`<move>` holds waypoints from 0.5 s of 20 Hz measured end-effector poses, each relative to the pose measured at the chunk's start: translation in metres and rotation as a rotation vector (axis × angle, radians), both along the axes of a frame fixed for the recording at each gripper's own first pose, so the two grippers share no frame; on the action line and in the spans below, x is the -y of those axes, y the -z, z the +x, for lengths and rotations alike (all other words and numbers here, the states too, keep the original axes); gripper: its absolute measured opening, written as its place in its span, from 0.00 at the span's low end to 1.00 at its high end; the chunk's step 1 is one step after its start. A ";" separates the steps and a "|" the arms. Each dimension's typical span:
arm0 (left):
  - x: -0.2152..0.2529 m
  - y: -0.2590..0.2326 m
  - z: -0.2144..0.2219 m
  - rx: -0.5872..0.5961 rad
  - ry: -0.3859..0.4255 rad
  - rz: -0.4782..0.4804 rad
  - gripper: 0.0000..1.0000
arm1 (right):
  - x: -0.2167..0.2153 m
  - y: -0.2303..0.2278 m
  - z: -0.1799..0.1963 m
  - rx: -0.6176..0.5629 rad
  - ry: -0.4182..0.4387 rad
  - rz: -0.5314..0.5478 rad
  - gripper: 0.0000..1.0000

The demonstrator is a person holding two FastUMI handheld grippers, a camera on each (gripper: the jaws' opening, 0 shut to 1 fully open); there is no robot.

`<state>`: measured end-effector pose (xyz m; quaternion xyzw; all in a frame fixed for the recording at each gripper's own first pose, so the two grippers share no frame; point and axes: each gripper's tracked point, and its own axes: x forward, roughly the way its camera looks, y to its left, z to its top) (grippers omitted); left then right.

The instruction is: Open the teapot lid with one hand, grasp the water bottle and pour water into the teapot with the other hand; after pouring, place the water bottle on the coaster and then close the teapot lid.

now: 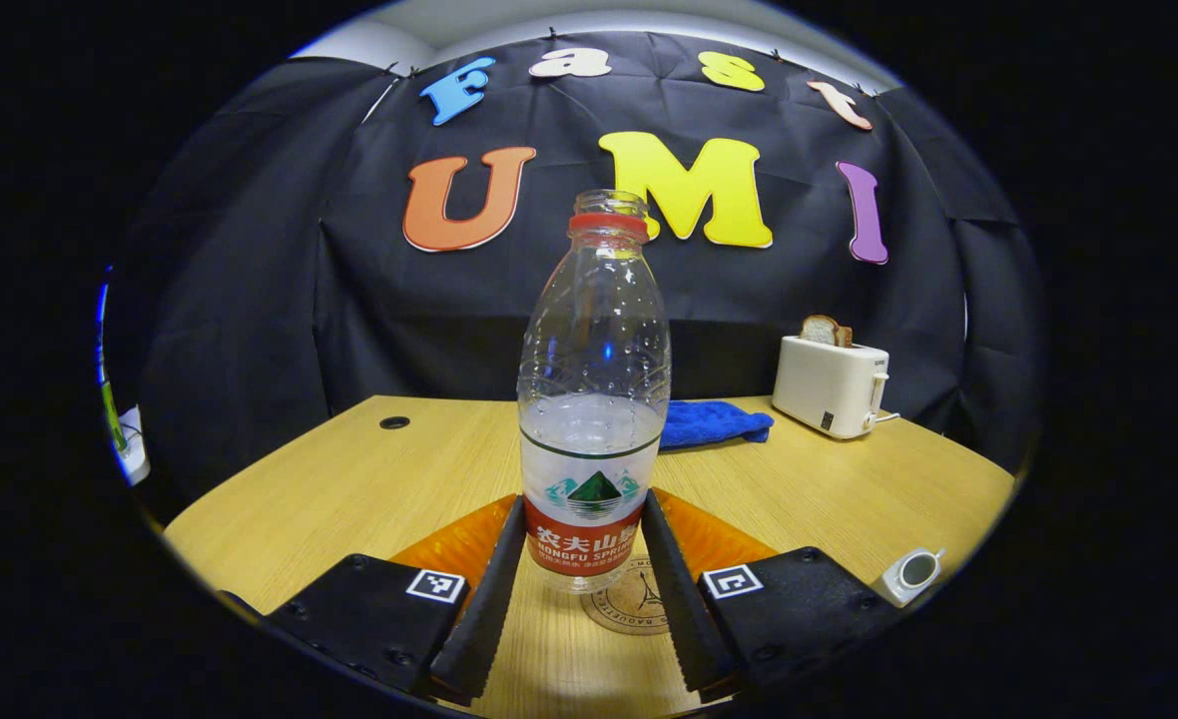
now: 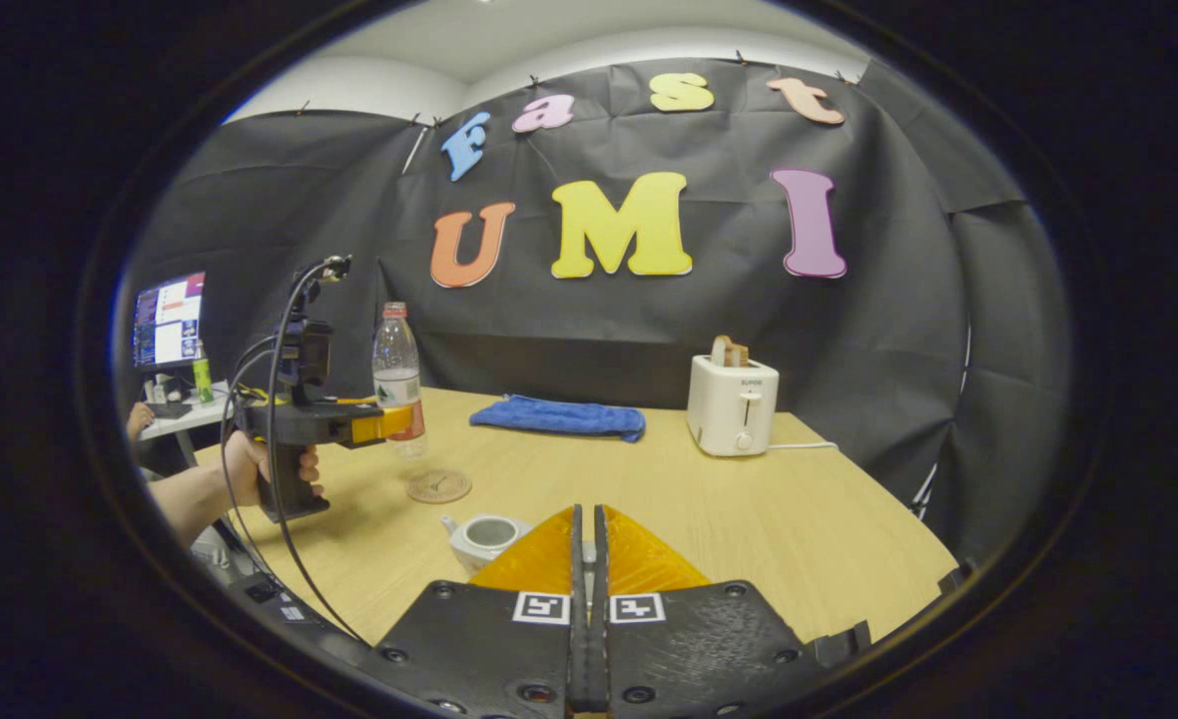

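With the left gripper (image 1: 584,511) squeezing the clear plastic water bottle w/ red label (image 1: 594,399) just over the round brown coaster (image 1: 639,607), we should lower it slow & straight, while the right gripper (image 2: 586,519) is pinched narrow near the open white teapot (image 2: 484,539).

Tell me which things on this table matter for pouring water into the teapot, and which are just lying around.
For the job: water bottle, held in the left claw; coaster; teapot, lid off; right claw.

Just lying about: blue cloth; toaster with bread in it.
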<state>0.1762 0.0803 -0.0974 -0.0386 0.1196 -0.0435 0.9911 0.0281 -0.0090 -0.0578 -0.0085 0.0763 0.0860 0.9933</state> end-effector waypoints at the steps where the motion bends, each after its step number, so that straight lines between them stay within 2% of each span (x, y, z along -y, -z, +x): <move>1: 0.005 0.006 0.001 -0.010 0.017 -0.014 0.71 | 0.001 0.000 0.001 0.002 0.002 0.002 0.00; 5: 0.025 0.015 0.008 -0.027 0.081 -0.042 0.72 | 0.003 0.008 0.002 -0.006 0.001 0.013 0.00; 10: 0.032 0.027 0.010 -0.040 0.107 -0.038 0.72 | 0.012 0.013 0.003 -0.011 0.013 0.014 0.00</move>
